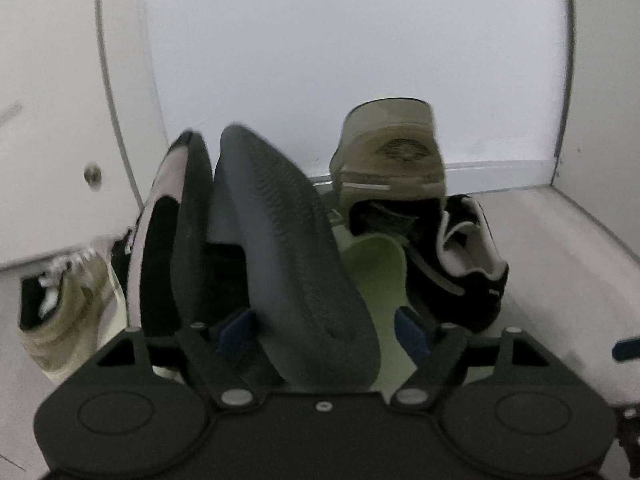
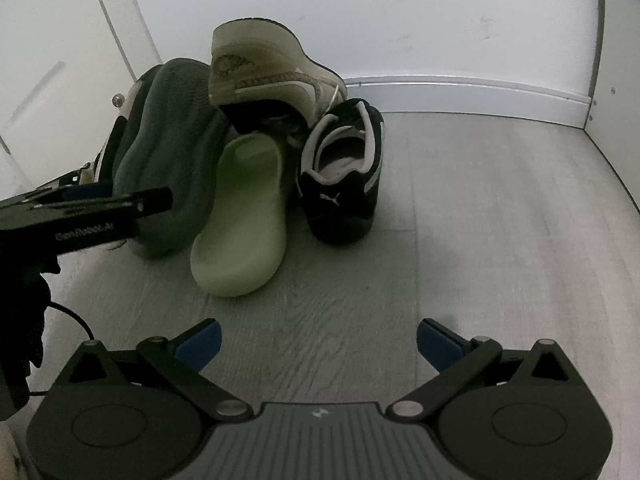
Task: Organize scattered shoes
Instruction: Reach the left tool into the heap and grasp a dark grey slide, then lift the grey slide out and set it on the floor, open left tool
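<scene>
A grey slipper [image 1: 288, 240] [image 2: 168, 140] stands on its edge, sole towards the left wrist camera. My left gripper [image 1: 322, 330] [image 2: 128, 196] is open around its heel end; a gap shows beside the right pad [image 1: 408, 328]. Behind the grey slipper lies a pale green slipper [image 1: 376, 276] [image 2: 244, 216]. A black sneaker [image 1: 460, 256] [image 2: 344, 176] sits to its right. A beige sneaker [image 1: 396, 152] [image 2: 260, 76] is perched on top of the pile. A black-and-pale shoe [image 1: 160, 240] leans on the grey slipper's left. My right gripper [image 2: 318, 344] hangs open over bare floor, nothing between its pads.
A beige laced sneaker [image 1: 68, 300] lies at the far left. A white cabinet door with a knob [image 1: 93, 176] stands behind the pile's left side, and a white wall with a baseboard [image 2: 460, 88] behind it. A side panel [image 2: 612, 60] closes the right. The floor [image 2: 480, 240] is grey wood.
</scene>
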A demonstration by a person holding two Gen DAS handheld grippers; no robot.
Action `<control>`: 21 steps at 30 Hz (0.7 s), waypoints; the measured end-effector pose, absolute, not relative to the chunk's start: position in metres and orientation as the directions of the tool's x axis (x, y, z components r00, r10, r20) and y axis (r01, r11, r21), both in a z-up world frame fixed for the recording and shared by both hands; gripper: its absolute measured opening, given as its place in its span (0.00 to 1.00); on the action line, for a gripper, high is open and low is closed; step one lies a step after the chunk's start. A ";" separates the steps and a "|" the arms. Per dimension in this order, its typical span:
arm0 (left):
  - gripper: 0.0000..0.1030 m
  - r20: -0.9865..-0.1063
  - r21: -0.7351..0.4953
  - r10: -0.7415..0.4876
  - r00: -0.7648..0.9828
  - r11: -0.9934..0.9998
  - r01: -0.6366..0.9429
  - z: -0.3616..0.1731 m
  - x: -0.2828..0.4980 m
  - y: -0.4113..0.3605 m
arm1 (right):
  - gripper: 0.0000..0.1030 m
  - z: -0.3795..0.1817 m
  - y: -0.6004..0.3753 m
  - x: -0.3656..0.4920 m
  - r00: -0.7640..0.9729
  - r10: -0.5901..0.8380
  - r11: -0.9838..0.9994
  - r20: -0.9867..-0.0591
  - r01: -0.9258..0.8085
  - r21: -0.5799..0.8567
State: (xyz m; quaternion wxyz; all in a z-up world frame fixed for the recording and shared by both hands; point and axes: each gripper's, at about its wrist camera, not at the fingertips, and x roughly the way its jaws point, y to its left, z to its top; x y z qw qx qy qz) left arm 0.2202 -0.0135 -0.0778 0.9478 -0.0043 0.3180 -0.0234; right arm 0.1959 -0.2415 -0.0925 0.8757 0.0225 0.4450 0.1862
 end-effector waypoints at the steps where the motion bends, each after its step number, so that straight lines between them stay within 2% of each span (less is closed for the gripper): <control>1: 0.76 -0.601 -0.084 -0.063 0.797 0.996 0.015 -0.079 0.227 -0.003 | 1.00 -0.093 -0.242 0.196 0.534 0.345 0.930 -0.772 -0.306 0.204; 7: 0.75 -0.585 -0.182 -0.099 0.805 0.983 -0.011 -0.081 0.259 0.023 | 1.00 -0.096 -0.244 0.199 0.527 0.329 0.935 -0.784 -0.298 0.192; 10: 0.69 -0.593 -0.229 -0.121 0.796 0.973 -0.022 -0.083 0.275 0.032 | 1.00 -0.100 -0.244 0.202 0.520 0.322 0.937 -0.791 -0.294 0.188; 14: 0.46 -0.612 -0.307 -0.156 0.776 0.950 -0.052 -0.089 0.291 0.041 | 1.00 -0.102 -0.244 0.203 0.515 0.319 0.938 -0.796 -0.293 0.187; 15: 0.41 -0.610 -0.361 -0.187 0.770 0.931 -0.059 -0.092 0.295 0.044 | 1.00 -0.102 -0.243 0.203 0.514 0.319 0.937 -0.796 -0.294 0.186; 21: 0.32 -0.566 -0.407 -0.178 0.805 0.910 -0.085 -0.086 0.287 0.038 | 1.00 -0.103 -0.241 0.202 0.507 0.319 0.937 -0.800 -0.298 0.185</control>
